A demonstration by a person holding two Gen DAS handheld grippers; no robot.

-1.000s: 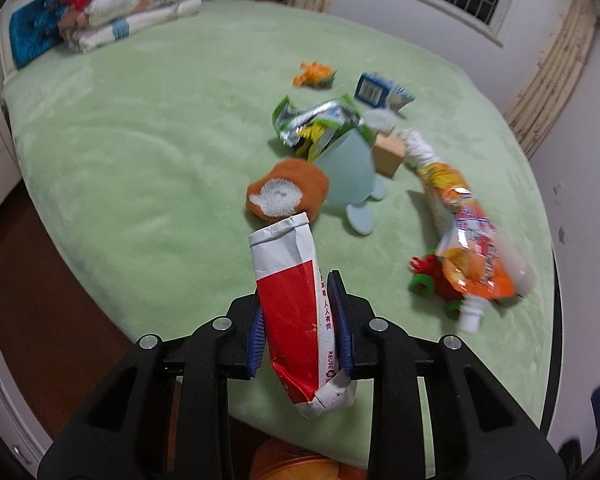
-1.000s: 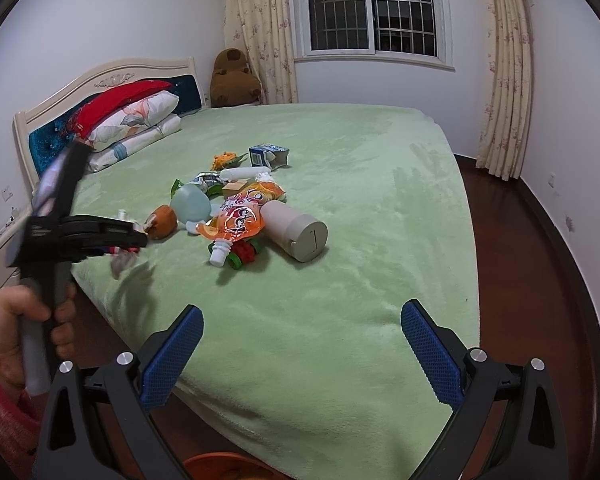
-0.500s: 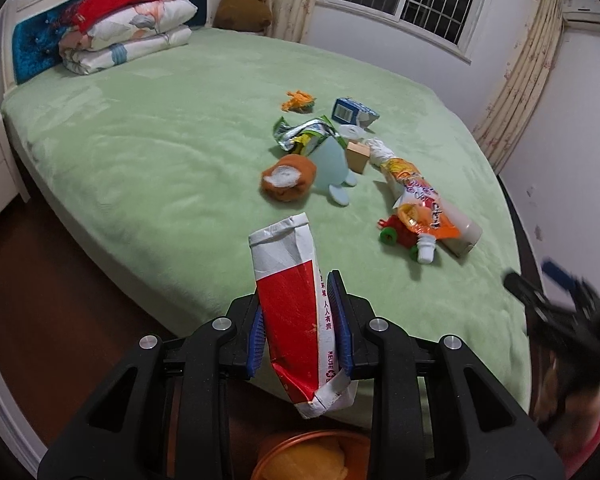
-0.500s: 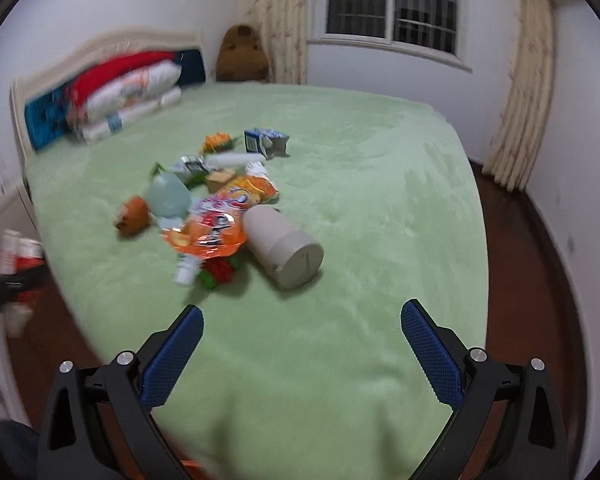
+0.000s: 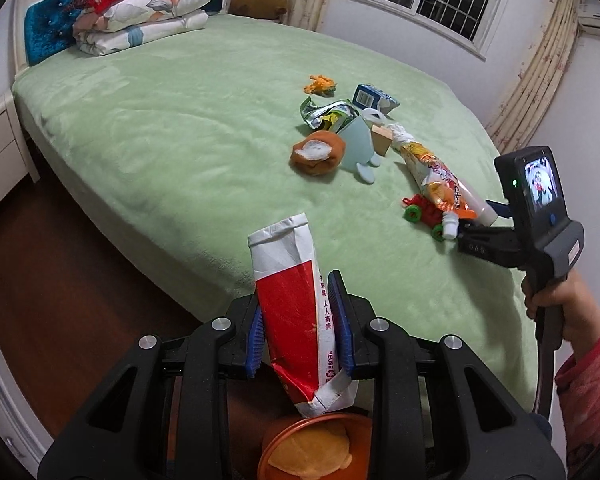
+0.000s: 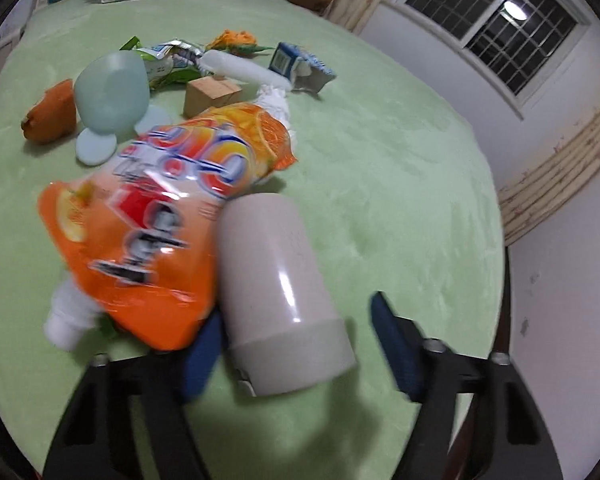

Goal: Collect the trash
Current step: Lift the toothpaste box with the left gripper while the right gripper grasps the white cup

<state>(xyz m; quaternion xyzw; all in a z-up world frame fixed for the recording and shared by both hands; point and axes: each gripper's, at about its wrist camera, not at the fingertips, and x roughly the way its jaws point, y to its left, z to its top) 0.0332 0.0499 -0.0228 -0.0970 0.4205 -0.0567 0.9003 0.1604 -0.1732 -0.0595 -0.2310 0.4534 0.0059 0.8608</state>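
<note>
Two grips active. Left gripper [image 5: 300, 328] clamped on red-white carton [image 5: 296, 312] above orange bin [image 5: 312, 448]. Right gripper [image 6: 296, 344] closing around beige cup [image 6: 280, 292] on bed [image 6: 400, 184], pads not yet pressing; centre before squeezing, avoid orange pouch [image 6: 156, 216].

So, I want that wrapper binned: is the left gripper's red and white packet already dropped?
No, the left gripper is shut on the red and white packet.

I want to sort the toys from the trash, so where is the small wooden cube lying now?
The small wooden cube lies on the green bed, in the middle of the clutter. In the right wrist view it sits between the pale blue cup and the white paper roll.
</note>
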